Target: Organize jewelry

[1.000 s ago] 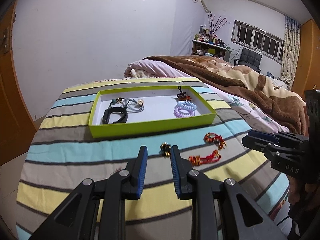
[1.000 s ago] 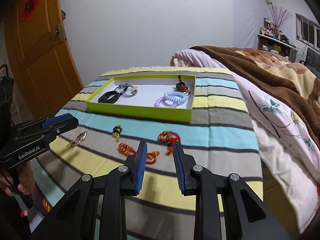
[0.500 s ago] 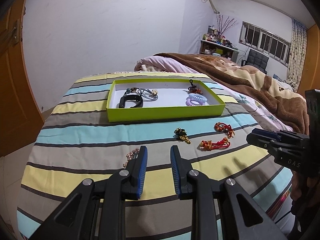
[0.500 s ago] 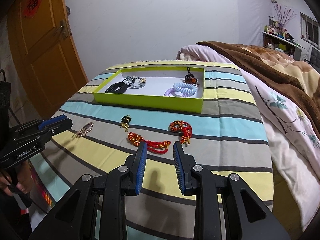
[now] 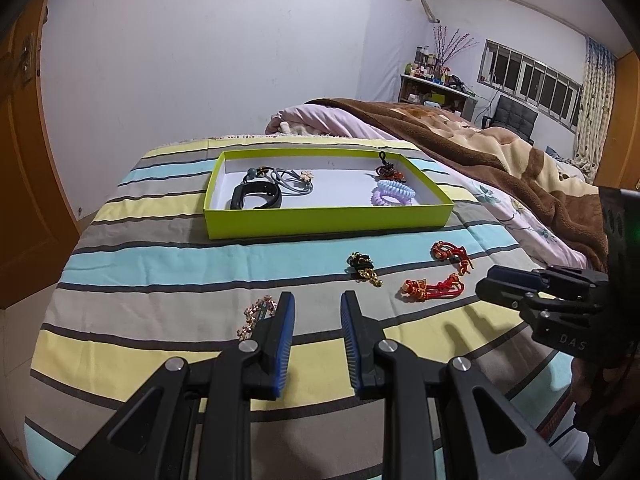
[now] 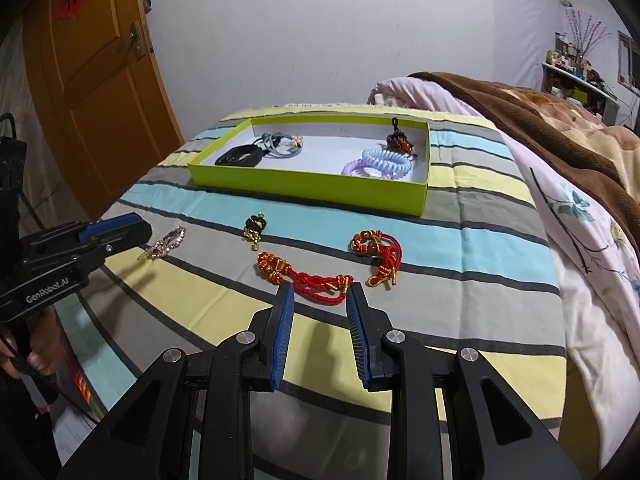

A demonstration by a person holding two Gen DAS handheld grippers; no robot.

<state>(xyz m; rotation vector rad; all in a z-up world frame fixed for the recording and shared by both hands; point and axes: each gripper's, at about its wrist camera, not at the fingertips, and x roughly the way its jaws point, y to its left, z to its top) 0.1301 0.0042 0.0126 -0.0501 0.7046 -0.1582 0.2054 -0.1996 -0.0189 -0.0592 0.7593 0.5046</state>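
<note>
Striped cloth (image 5: 160, 272) covers the bed under me. Far on it sits the lime-green tray (image 5: 328, 222), already holding bands and a coiled tie (image 5: 394, 194). Nearer lie two red cords (image 6: 308, 278), a black-gold charm (image 6: 255, 229) and, left, a pink chain (image 6: 166, 243). My left gripper (image 5: 316, 320) and right gripper (image 6: 320, 312) both stand parted, empty.

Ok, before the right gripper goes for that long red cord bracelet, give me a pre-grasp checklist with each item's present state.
1. Right gripper open, nothing between the fingers: ok.
2. Long red cord bracelet lined up just ahead of its fingertips: ok.
3. Bracelet clear of the second red bracelet: ok.
4. Left gripper open, well apart from the target: ok.
5. Green tray has bare floor to receive it: ok.
6. Fingertips' height above the striped cover: cannot tell.
</note>
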